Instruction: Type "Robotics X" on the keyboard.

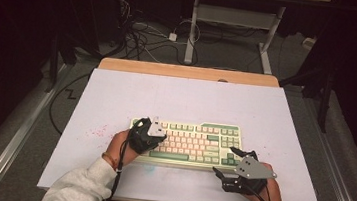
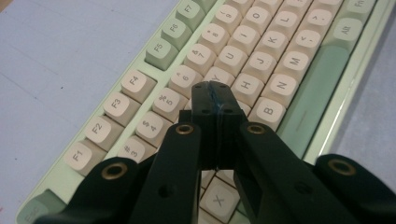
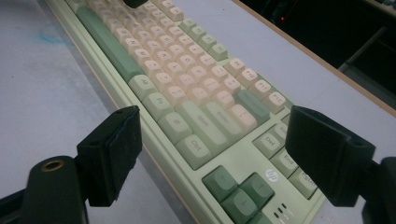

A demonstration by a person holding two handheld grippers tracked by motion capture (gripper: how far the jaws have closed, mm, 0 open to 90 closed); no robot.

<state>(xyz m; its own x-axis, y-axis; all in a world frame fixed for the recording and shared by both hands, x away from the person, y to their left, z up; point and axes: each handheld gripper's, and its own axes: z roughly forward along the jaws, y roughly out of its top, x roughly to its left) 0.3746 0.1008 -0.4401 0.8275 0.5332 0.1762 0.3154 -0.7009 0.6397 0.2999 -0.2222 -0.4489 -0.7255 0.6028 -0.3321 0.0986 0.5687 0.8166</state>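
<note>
The left gripper had its two black jaws pressed flat together with nothing between them, their joined tips poised over the letter keys of the keyboard, close above the middle rows; whether the tips touched a key I could not tell. The right gripper stood with its jaws spread wide and empty, one pad on either side of the keyboard's right end, over the arrow keys and the green keys of the bottom row, clear of both. In the high view the left gripper sat over the left part of the keyboard and the right gripper just off its near right corner. The keyboard lay flat near the front middle of the white table, pale cream keys in a light green case
</note>
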